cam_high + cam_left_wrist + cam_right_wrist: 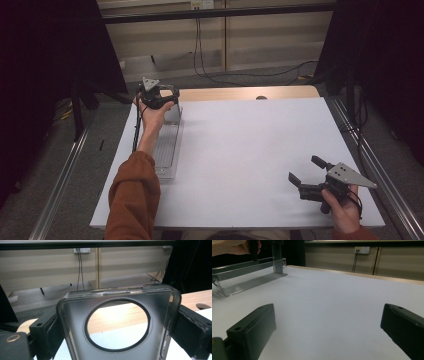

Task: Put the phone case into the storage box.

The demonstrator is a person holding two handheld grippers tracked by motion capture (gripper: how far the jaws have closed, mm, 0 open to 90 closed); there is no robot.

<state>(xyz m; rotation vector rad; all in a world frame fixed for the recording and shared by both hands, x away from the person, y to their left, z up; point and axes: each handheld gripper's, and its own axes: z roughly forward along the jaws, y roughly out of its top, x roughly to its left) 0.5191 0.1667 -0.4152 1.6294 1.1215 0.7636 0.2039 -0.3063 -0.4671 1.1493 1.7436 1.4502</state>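
Right gripper (pixel 306 176): nearest, at about 4 o'clock on the worktop (pixel 250 150), held low in the person's right hand (pixel 342 207); its fingers (pixel 252 327) stand wide apart with nothing between them, bare white surface ahead.
Left sleeve (pixel 132 200): at 7 o'clock, the forearm reaching forward along the left edge.
Clear rack (pixel 167 150): a long see-through tray lying along the left side at 9 to 10 o'clock, its far end beneath the left hand.
Left gripper (pixel 167 102): far, at about 11 o'clock, above the rack's far end; its fingers (pixel 47 333) are clamped on the two side edges of the case.
Phone case (pixel 117 315): clear, with a large round cut-out, held upright between the fingers at the rack's far end.
Contact: whether the case's lower edge touches the rack cannot be told.
Progress: the grasp looks done; judged from the pose, the case is either being seated in the rack or lifted from it, and the release or carry remains.
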